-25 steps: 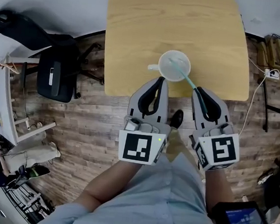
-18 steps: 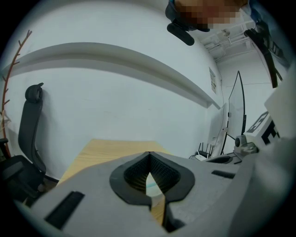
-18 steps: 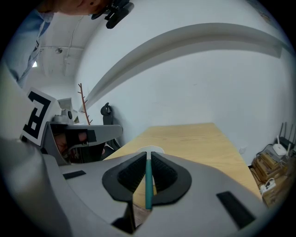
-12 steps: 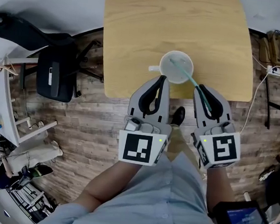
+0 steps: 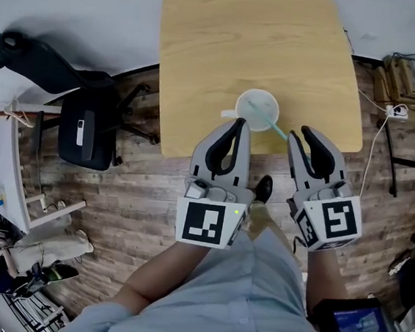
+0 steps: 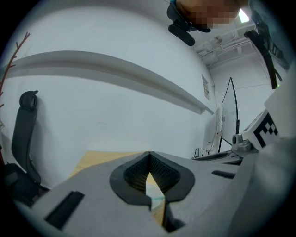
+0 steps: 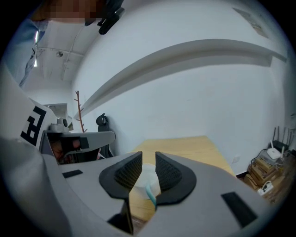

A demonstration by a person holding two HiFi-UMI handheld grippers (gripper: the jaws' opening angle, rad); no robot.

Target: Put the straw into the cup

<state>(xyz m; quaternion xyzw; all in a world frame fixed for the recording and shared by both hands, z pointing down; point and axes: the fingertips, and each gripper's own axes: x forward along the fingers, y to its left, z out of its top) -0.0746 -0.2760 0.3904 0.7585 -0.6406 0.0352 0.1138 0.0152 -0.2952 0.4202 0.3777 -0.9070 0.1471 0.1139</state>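
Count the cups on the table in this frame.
1. The only cup stands on the table near its front edge, with the straw leaning out of it toward the right. None seems hidden.

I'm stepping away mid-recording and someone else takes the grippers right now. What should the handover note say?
Left hand-held gripper: shut, empty, just short of the cup.
Right hand-held gripper: jaws apart, the straw's outer end close by them, not clamped.
The cup stands near the table's front edge; the straw leans in it, over the rim toward that gripper.
Done: straw in cup. Left: probably only backing both grippers away.
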